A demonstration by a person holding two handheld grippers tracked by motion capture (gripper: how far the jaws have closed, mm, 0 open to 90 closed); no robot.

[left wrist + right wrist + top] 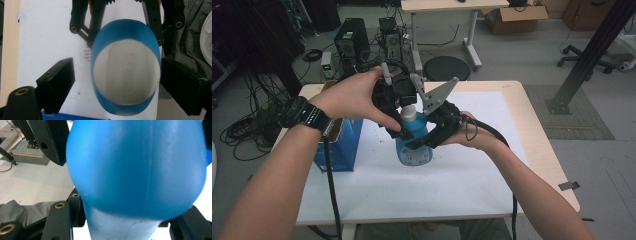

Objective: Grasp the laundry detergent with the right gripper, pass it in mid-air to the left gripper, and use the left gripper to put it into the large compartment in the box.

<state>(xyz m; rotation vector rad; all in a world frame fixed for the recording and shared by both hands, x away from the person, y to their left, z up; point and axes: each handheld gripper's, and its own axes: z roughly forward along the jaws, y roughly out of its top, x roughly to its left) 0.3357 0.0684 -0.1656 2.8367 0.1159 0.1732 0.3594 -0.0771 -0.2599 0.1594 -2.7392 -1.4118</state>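
A blue bottle [414, 147] with a white cap [408, 114] is held upright a little above the white mat. My right gripper [428, 134] is shut on its body from the right side. In the right gripper view the blue bottle [135, 165] bulges between the jaws of the right gripper [125, 225]. My left gripper [402, 107] comes down from above over the cap. In the left gripper view the white cap [126, 72] and blue shoulder [125, 32] lie between the jaws of the left gripper [117, 82]. A gap shows on the left side, so it is open.
A blue box [339, 145] stands at the table's left edge, close to my left forearm. A white mat [472, 175] covers most of the wooden table [542, 150]. Computer towers [352, 42], cables and a round stool [447, 67] are on the floor beyond.
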